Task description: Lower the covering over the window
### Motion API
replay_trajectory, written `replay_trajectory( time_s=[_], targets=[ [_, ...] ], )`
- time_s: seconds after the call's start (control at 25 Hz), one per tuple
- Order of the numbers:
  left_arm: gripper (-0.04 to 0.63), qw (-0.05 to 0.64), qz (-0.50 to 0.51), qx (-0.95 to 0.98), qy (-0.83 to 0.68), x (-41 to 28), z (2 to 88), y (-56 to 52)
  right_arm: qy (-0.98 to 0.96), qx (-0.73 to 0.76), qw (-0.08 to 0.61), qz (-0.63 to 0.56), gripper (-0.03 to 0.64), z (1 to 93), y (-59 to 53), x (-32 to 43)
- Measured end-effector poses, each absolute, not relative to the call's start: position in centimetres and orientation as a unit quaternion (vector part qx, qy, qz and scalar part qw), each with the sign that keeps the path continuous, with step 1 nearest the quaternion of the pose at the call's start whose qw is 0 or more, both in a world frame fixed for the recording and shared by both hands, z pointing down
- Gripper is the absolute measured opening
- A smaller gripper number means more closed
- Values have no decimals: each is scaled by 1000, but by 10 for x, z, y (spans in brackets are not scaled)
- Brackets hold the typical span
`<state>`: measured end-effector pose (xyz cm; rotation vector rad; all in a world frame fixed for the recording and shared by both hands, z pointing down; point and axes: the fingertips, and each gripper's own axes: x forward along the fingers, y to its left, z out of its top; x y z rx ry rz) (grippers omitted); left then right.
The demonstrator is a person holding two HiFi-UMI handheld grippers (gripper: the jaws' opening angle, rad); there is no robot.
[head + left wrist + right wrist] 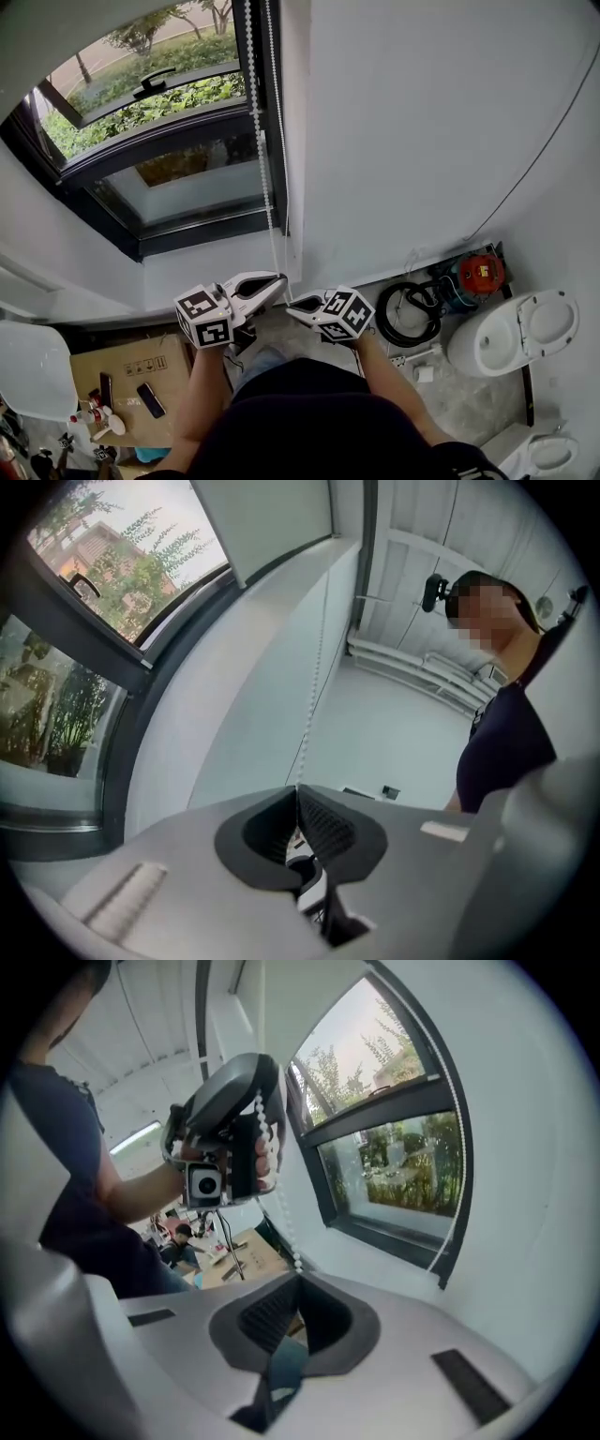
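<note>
A white bead chain (265,178) hangs down the right side of the dark-framed window (178,178). A pale grey blind (262,522) covers the top of the window. My left gripper (280,278) points level at the wall and is shut on the chain, which rises straight from its closed jaw tips (298,787). Just below and to the right, my right gripper (292,302) is also shut. In the right gripper view the chain (281,1218) runs down from the left gripper into its closed tips (298,1274).
A white toilet (520,333) stands at the lower right, with a coiled black hose (405,314) and a red device (480,272) beside it. A cardboard box (131,370) with small items lies at the lower left. The plain white wall (422,122) fills the right.
</note>
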<state>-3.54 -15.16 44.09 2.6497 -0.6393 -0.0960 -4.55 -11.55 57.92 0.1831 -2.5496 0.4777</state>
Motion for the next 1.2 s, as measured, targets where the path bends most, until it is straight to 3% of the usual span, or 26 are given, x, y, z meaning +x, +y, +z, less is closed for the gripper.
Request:
replay_trajectory(
  time_s=[0.36, 1.2],
  targets=[
    [14, 232, -24, 951, -201, -21, 469, -144, -933, 61, 306, 181, 12, 605, -109, -46],
    [14, 240, 3, 947, -216, -32, 505, -130, -931, 60, 312, 183, 12, 608, -107, -43]
  ],
)
